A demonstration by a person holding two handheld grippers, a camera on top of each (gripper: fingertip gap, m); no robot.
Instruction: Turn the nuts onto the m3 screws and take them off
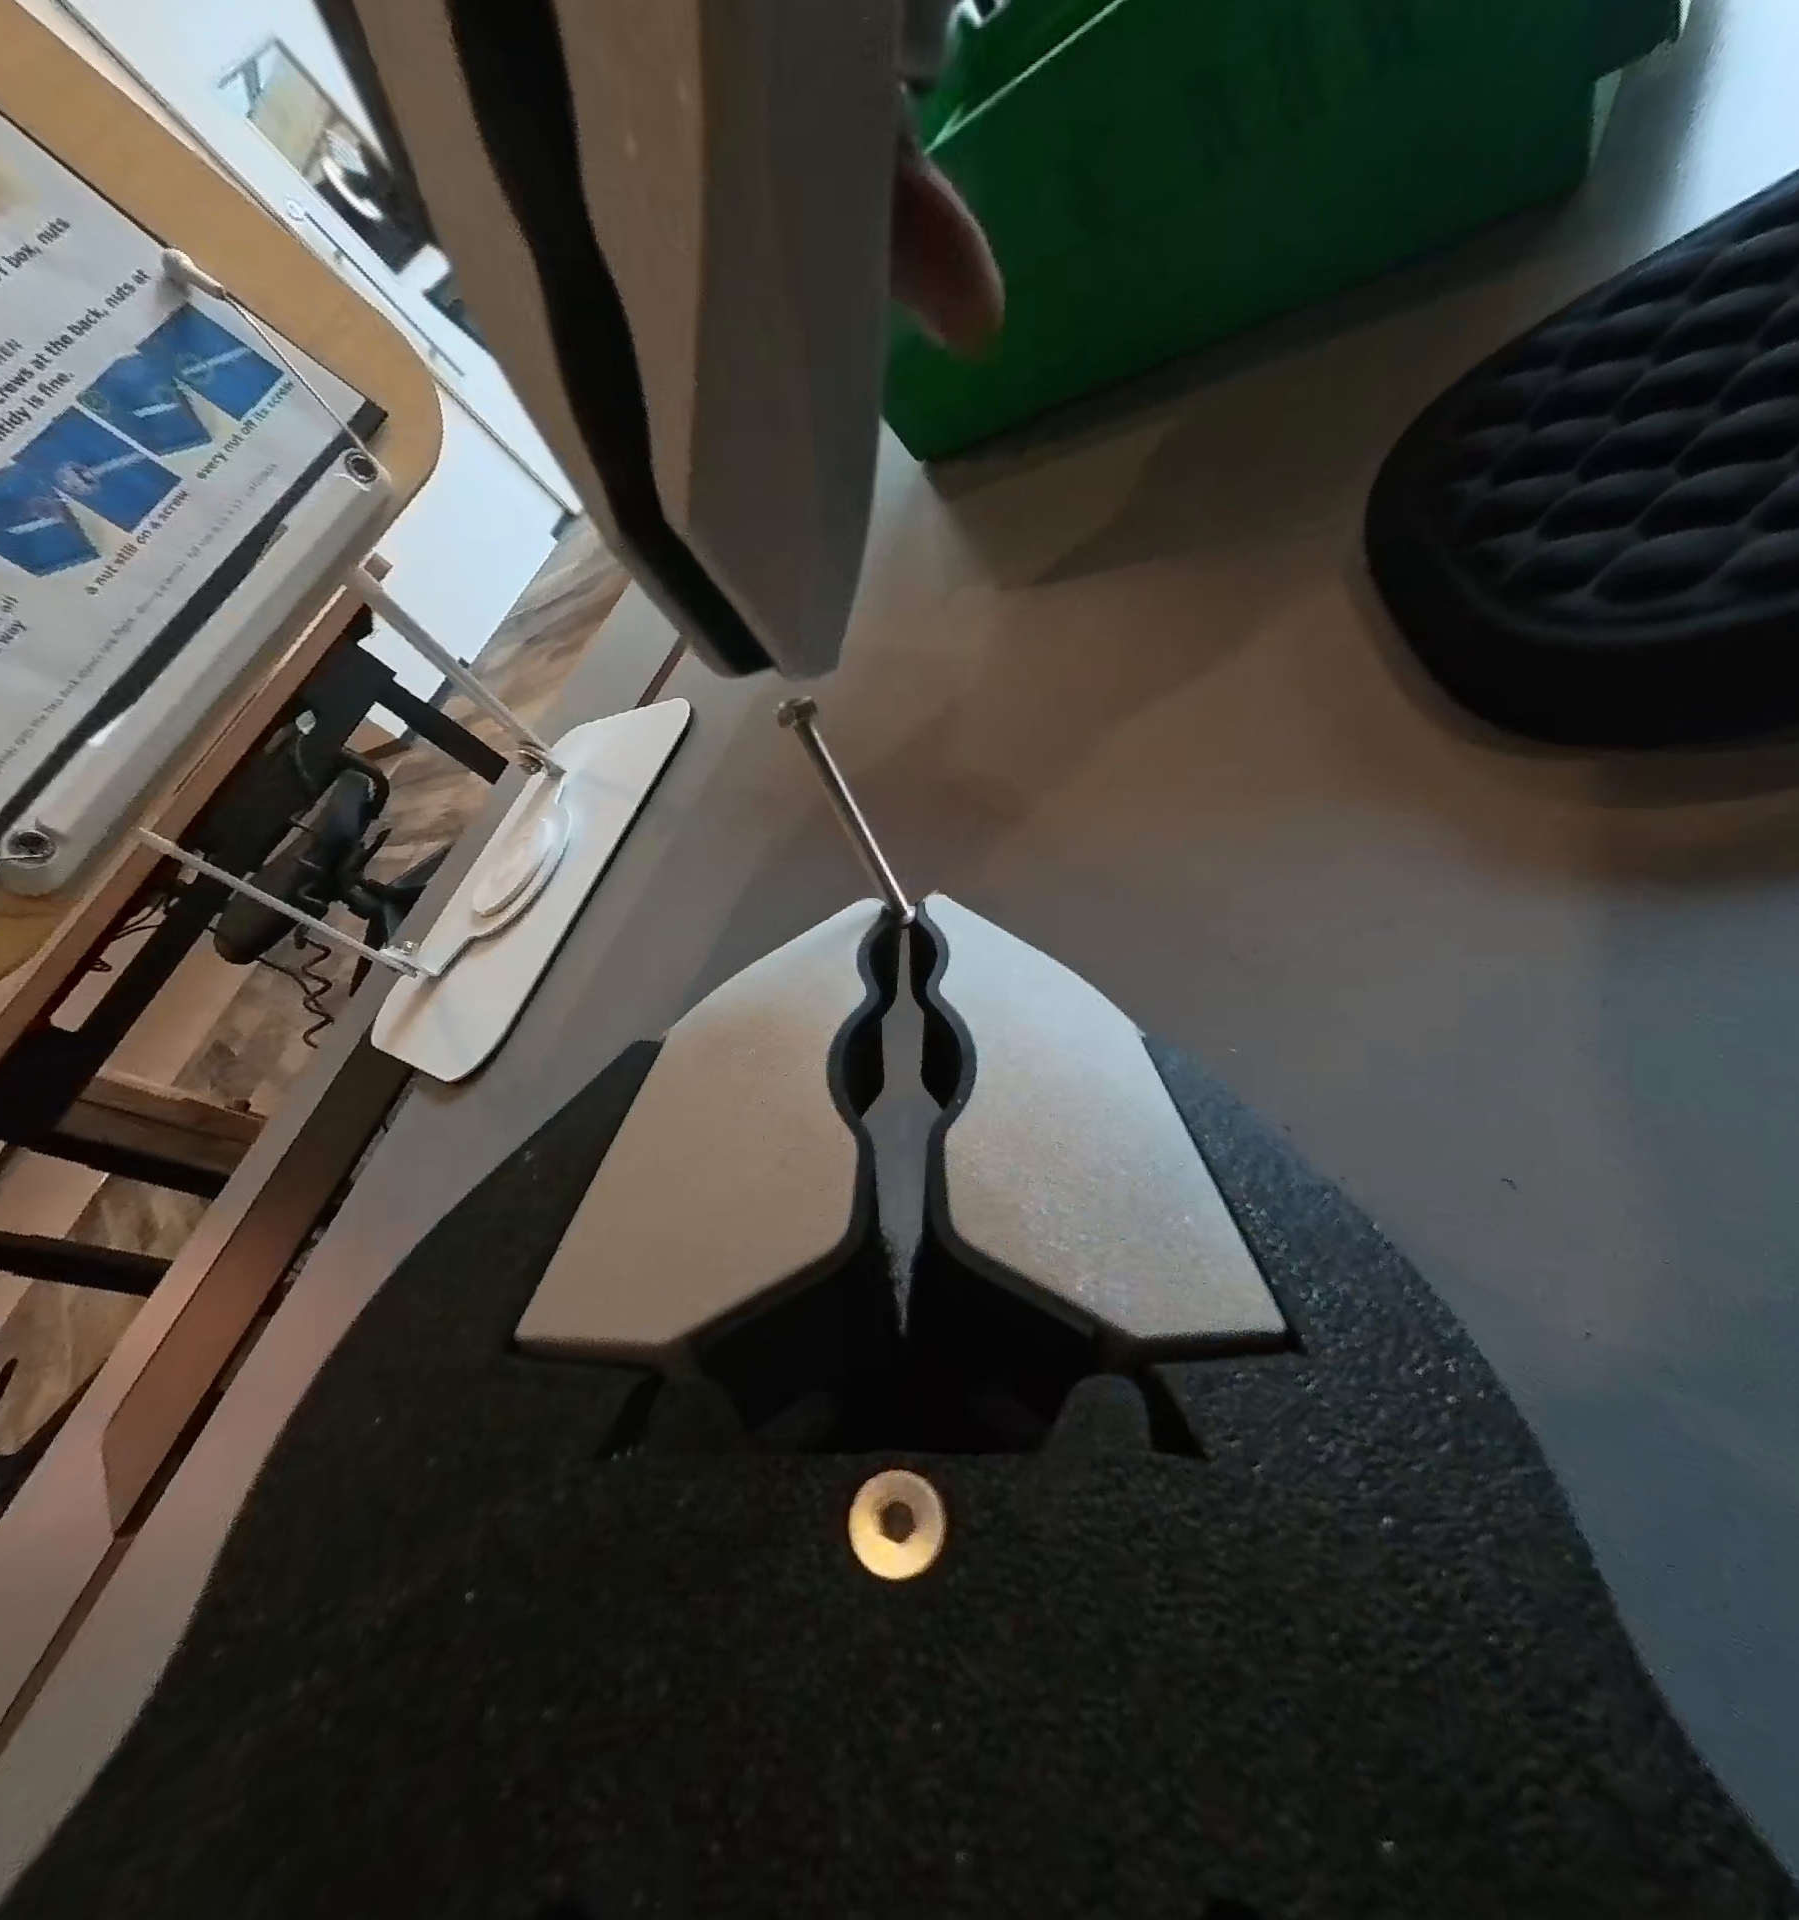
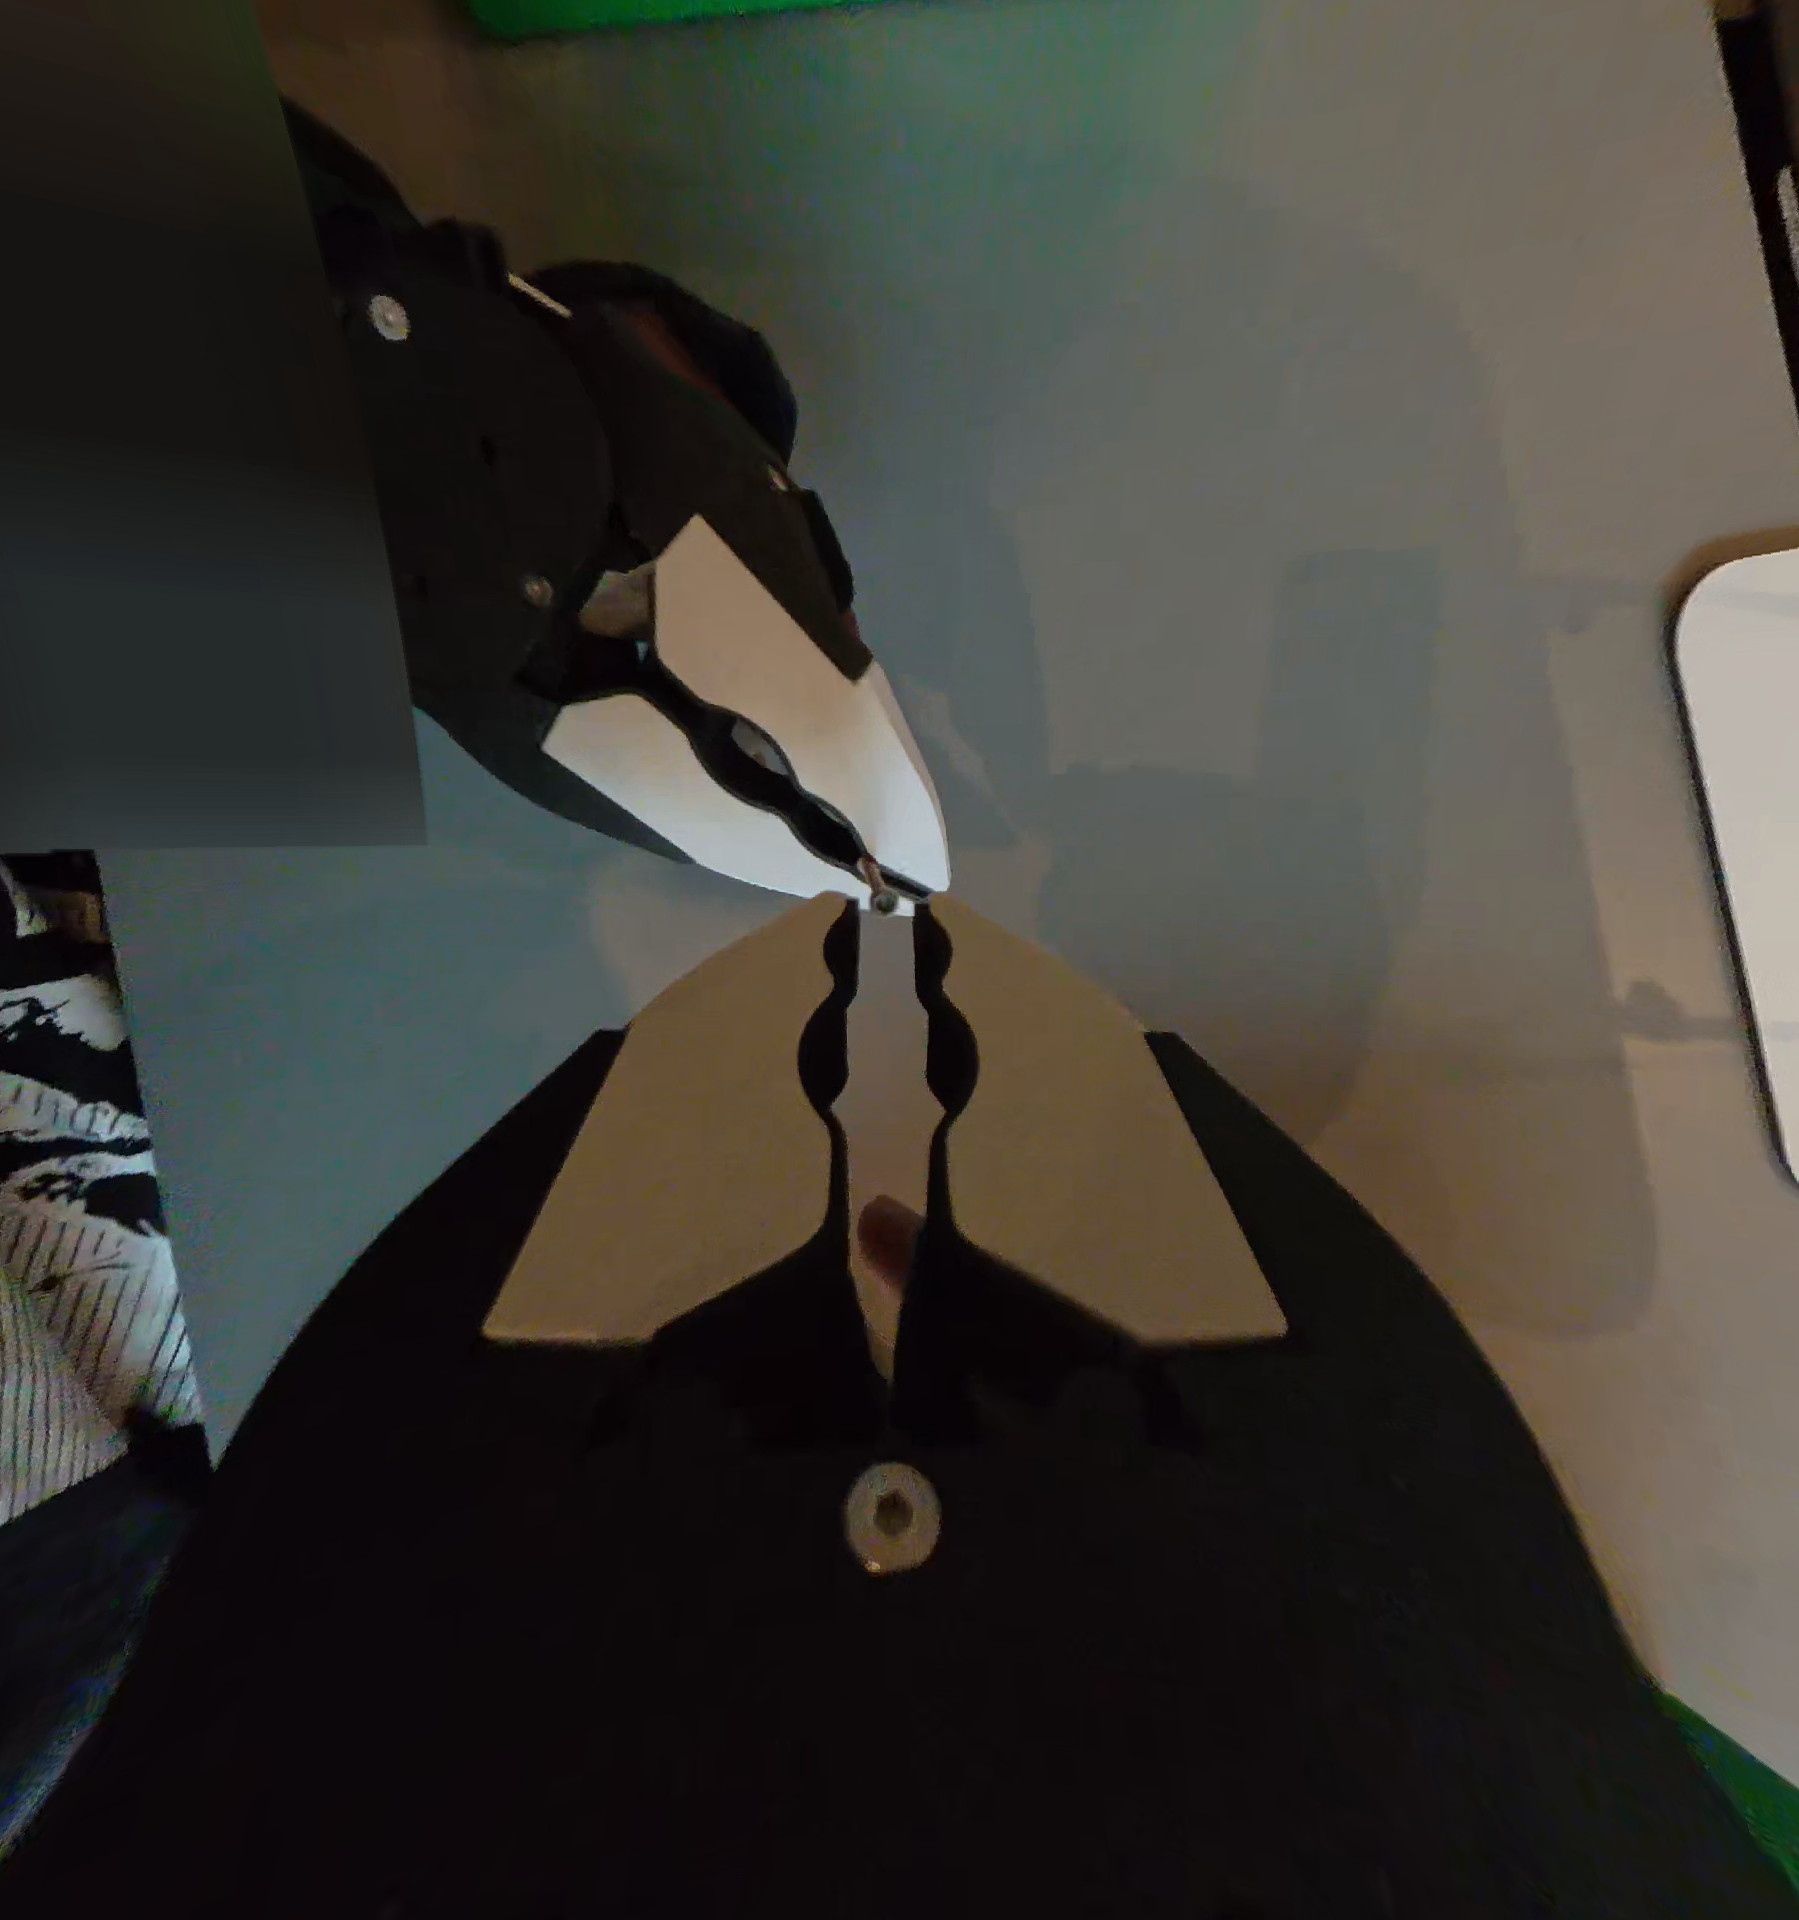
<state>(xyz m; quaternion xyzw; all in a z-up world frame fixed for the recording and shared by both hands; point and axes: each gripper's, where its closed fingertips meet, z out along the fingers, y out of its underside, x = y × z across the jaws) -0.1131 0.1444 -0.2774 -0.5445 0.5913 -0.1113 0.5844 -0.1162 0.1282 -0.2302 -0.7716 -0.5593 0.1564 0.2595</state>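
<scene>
Left wrist view: left gripper [image 1: 907, 914] clamps screw [image 1: 848, 805], shaft pointing far-left; nut [image 1: 797, 711] at tip, just below parted right gripper [image 2: 884, 906].

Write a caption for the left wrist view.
Left hand-held gripper clamps a screw, nut near its far end.

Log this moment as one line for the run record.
left tongs: shut on screw | nut: at screw's far end | right tongs: open, just short of nut | surface: grey table
</scene>
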